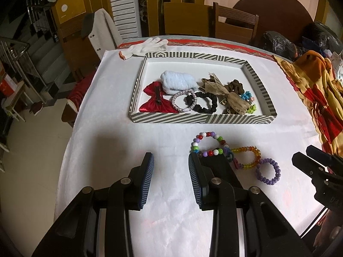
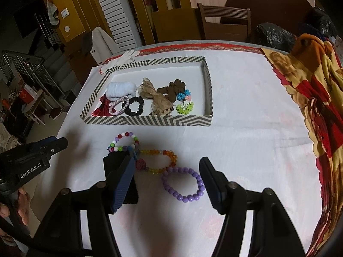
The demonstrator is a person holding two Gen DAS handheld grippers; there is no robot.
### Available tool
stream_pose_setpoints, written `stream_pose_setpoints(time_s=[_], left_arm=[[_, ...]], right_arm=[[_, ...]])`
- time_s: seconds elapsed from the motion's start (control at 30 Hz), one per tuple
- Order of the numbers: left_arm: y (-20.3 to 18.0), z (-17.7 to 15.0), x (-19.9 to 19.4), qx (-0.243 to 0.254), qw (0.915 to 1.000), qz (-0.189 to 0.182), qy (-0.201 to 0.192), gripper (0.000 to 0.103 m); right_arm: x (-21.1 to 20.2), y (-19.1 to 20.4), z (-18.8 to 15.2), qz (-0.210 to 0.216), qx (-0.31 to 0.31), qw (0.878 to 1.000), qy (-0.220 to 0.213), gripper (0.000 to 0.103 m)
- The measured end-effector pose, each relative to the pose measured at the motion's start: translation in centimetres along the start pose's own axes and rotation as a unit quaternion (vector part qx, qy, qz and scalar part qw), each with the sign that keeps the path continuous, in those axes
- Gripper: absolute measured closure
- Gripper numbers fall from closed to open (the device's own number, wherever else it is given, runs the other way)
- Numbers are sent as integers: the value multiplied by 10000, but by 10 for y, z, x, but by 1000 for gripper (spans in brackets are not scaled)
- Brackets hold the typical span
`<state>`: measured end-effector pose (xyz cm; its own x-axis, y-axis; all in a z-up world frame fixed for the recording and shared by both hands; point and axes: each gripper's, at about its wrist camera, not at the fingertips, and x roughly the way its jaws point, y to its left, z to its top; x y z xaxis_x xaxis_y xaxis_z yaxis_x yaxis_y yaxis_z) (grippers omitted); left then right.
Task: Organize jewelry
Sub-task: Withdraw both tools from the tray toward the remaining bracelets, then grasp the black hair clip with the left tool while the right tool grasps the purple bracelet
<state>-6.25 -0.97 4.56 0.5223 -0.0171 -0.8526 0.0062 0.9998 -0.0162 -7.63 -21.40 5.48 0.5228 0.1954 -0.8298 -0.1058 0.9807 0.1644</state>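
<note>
A striped tray [image 1: 201,119] [image 2: 148,120] holds hair ties, bows and scrunchies. In front of it on the white cloth lie three bead bracelets: a multicoloured one [image 1: 206,144] [image 2: 123,142], an orange-yellow one [image 1: 249,157] [image 2: 159,160] and a purple one [image 1: 268,171] [image 2: 182,184], beside a black card [image 1: 214,160] [image 2: 115,160]. My left gripper [image 1: 170,159] is open and empty, left of the bracelets. My right gripper [image 2: 167,167] is open and empty, its fingers on either side of the purple bracelet, above it.
A white glove [image 1: 148,46] lies behind the tray. A patterned blanket [image 2: 317,107] is heaped along the table's right edge. Chairs [image 1: 234,23] stand beyond the far edge. The table's left edge drops to the floor.
</note>
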Motion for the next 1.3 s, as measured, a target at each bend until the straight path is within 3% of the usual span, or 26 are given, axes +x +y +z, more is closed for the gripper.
stream_pose_setpoints(time_s=[0.87, 1.1, 1.3], left_arm=[[-5, -12, 6, -46, 9998, -50, 173, 75], [-3, -15, 17, -174, 9987, -225, 418, 75], [-4, -23, 32, -301, 9949, -587, 758, 75]], right_arm=[[2, -4, -11, -23, -41, 9999, 95, 36], [10, -18, -20, -80, 17, 9996, 264, 35], [21, -33, -38, -105, 136, 9986, 495, 35]])
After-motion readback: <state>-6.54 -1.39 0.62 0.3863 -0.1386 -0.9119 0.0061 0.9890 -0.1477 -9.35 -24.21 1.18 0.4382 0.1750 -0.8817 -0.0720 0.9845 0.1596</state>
